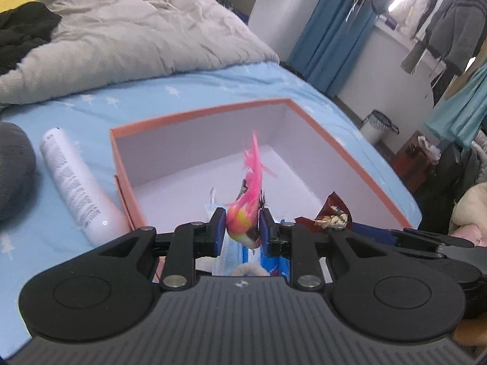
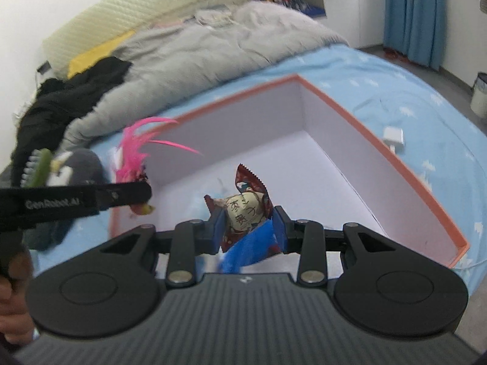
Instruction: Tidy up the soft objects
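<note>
Setting: bed with blue sheet point(image 1: 188, 91), rumpled grey duvet point(image 1: 121, 39) at the far end, well beyond both tools.
Far left of left hand-held gripper: dark grey plush point(image 1: 12, 176), then white tube point(image 1: 73, 188) lying on the sheet, long axis running away from the camera, just beside the box's left wall.
Left hand-held gripper point(image 1: 242, 228): clenched on a feathered toy bird point(image 1: 245, 223), blue pads pressing both flanks; pink tail feathers standing up and away from the jaws.
Box point(image 1: 201, 112): open, orange-rimmed, white inside, directly ahead of and below both tools; floor mostly bare, with a few packets at the near end under the jaws, too hidden to name.
Right hand-held gripper point(image 2: 248, 228): grasping a dark red snack packet point(image 2: 243, 210), serrated end pointing up and forward.
Right of right hand-held gripper: box's long right wall running away, then a white charger point(image 2: 394, 137) on the sheet, apart from the box.
Key relation: box interior lying forward and down from each held item; long axis of box stretching away from the near edge; both hands side by side at that near edge, about equally close.
Judged step: carrying both items over the box; release probably next, with clearance from the near wall mattering most.
</note>
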`<state>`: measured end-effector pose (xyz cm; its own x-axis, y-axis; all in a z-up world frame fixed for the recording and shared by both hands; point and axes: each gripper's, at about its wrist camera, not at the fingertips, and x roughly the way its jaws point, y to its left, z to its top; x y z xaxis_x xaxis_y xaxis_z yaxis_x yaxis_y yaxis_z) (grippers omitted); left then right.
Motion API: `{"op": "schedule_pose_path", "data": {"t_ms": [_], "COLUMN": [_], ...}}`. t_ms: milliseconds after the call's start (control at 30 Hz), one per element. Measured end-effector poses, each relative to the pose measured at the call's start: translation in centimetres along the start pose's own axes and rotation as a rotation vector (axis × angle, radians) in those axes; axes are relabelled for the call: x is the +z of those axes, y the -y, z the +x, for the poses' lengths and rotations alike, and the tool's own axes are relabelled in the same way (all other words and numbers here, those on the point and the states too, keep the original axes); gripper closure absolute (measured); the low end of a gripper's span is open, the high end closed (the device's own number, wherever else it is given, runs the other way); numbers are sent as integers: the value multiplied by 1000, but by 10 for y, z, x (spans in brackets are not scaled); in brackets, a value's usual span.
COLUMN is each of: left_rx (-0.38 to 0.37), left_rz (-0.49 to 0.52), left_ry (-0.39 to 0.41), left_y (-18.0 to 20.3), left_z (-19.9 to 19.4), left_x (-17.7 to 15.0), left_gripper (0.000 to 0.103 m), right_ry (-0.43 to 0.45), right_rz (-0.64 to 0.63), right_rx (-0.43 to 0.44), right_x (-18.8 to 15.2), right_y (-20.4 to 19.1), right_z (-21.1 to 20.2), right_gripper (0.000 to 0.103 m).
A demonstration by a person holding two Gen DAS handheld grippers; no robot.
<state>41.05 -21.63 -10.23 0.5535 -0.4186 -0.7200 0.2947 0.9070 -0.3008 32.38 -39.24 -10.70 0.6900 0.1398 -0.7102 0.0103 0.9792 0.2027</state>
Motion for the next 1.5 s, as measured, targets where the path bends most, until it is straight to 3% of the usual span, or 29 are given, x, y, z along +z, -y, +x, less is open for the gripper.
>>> {"op": "schedule_pose_path", "data": {"t_ms": [200, 300, 433, 833, 1200, 1500], "left_rx": [12, 19, 21, 6, 0, -4], "left_rz": [12, 4, 16, 39, 63, 81], "left_ry": [-35, -36, -12, 130, 224, 261], "left_y": [0, 0, 6, 27, 41, 50], "left_z": [17, 13, -8, -128, -235, -292], "left_x": [-4, -4, -5, -19, -73, -120], "left_gripper": [74, 59, 59, 59, 59, 59], "right_ry": [-16, -21, 3, 156, 251, 280], "right_rz": [-10, 11, 31, 1, -18, -21], "right_rx": [-20, -24, -12, 13, 36, 25], "right_x": [-3, -3, 0, -1, -39, -79], "right_y": [3, 6, 8, -26, -59, -74], "right_z": [9, 7, -9, -115, -201, -243], "right_gripper": [66, 63, 63, 63, 63, 63]}}
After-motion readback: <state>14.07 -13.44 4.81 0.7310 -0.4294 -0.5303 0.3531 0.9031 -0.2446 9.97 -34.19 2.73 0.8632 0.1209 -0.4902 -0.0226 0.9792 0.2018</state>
